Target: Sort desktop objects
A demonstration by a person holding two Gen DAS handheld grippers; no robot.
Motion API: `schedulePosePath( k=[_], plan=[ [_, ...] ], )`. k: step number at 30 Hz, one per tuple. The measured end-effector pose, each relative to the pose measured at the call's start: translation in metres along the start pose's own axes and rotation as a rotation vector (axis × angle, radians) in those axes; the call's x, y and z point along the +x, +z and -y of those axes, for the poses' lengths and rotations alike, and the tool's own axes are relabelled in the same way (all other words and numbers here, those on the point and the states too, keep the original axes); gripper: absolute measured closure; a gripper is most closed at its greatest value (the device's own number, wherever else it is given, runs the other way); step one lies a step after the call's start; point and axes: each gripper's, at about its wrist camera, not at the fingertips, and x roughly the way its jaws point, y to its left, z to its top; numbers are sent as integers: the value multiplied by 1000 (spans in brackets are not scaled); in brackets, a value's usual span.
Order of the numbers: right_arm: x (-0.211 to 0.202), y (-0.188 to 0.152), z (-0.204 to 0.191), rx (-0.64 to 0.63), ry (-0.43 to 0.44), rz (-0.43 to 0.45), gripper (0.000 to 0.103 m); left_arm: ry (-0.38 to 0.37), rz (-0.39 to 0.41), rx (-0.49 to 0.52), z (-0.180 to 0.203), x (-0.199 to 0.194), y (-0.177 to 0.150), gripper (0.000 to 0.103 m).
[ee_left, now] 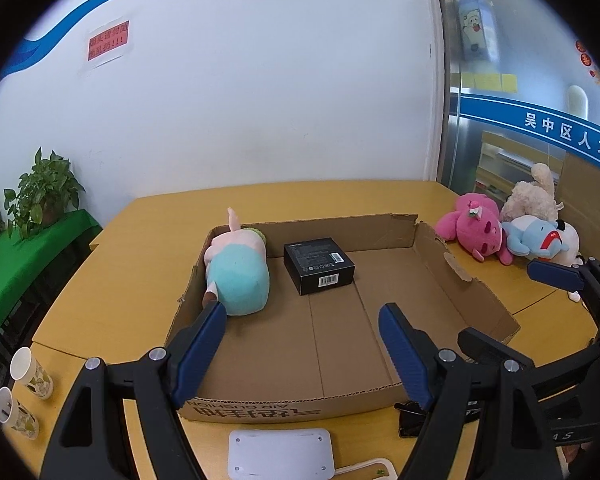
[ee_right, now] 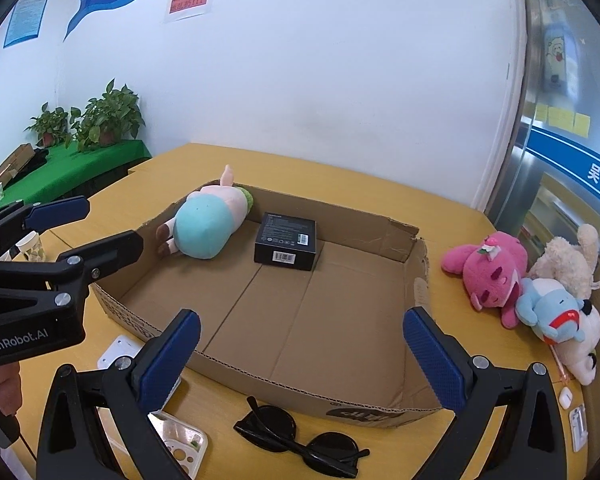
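A shallow open cardboard box (ee_left: 452,276) (ee_right: 414,276) lies on the yellow table. Inside it are a teal-and-pink plush (ee_left: 238,272) (ee_right: 206,226) at the left and a black box with a barcode (ee_left: 318,264) (ee_right: 286,240) in the middle. A pile of plush toys lies right of the box: pink (ee_left: 474,226) (ee_right: 488,268), light blue (ee_left: 534,238) (ee_right: 552,308) and cream (ee_left: 530,194) (ee_right: 568,256). Black sunglasses (ee_right: 296,436) lie in front of the box. My left gripper (ee_left: 302,322) is open and empty over the box's near edge. My right gripper (ee_right: 300,334) is open and empty too.
A white plate-like device (ee_left: 280,456) and a white palette tray (ee_right: 180,440) lie at the near table edge. Two paper cups (ee_left: 30,372) stand at the left. A small white earbud case (ee_right: 565,396) lies at the right. Potted plants (ee_right: 108,114) stand on a green-covered side table.
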Motion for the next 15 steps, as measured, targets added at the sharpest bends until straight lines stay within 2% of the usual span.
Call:
schedulePosePath(
  k=[15],
  plan=[
    [2,-20,12,14,24,-21,0,-15,-64,-21,7,11,-23,24]
  ],
)
